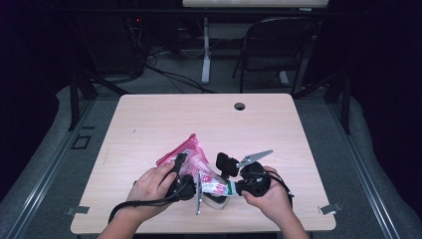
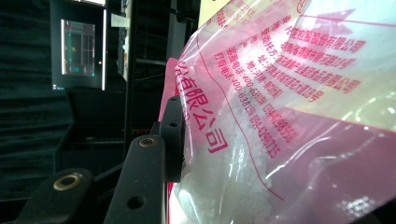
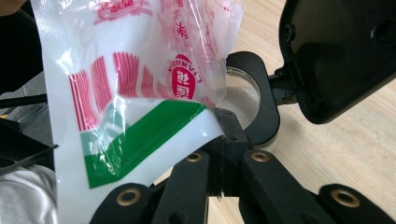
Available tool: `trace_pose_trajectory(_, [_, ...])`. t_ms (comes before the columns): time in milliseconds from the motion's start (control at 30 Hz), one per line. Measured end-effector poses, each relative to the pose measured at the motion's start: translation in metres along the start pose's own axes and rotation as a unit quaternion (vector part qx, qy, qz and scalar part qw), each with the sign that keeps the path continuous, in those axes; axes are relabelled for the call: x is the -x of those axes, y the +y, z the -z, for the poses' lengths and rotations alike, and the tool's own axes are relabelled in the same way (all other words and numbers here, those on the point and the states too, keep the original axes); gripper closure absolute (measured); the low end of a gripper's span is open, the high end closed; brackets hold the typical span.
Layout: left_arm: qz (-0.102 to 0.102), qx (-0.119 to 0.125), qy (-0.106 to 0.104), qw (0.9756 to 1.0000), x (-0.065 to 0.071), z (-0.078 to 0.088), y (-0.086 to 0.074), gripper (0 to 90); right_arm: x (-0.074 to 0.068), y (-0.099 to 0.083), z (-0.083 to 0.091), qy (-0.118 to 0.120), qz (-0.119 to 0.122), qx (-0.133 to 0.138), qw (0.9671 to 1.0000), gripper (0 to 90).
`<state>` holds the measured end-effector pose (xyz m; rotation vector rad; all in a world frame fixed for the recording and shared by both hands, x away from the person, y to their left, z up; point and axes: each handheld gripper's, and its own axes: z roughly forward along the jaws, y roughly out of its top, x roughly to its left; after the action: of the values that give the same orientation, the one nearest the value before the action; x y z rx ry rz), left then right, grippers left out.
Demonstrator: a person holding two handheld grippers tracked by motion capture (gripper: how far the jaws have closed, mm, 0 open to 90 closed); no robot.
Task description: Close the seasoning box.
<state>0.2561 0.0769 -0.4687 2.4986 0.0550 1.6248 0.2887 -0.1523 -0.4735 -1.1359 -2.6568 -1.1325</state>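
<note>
bag: pink-printed clear plastic, white grains inside; held over near-middle of table, long axis near-right to far-left
right gripper: jaws pressed together, pinching bag's green-striped corner
left gripper: jaws part-spread, clamped on bag's body, nearer its bulk
jar: black-rimmed, open, just below the pinched corner; contents unclear
lid: right of jar

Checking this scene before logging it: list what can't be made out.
- High view: round container mostly covered by the plastic bag.
- Left gripper view: left tool, one jaw showing beside the bag; the other hidden behind it.
- Right gripper view: bag's top cut off by the frame edge; right tool pinches its corner.
</note>
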Motion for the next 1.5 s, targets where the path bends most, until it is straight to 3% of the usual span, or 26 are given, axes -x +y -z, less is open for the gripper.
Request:
trace_pose_trajectory(667, [0.06, 0.003, -0.023, 0.9979, 0.009, -0.002, -0.017, 67.3, -0.005, 0.007, 0.002, 0.002, 0.011, 0.013, 0.9999, 90.0])
trace_pose_trajectory(933, [0.102, 0.01, -0.039, 0.994, 0.014, -0.002, -0.028, 68.5, -0.009, 0.01, 0.002, 0.001, 0.018, 0.019, 0.9997, 90.0])
trace_pose_trajectory(1500, [0.157, 0.019, -0.059, 0.9857, 0.021, -0.004, -0.037, 68.5, -0.013, 0.015, 0.003, -0.003, 0.025, 0.047, 0.9986, 90.0])
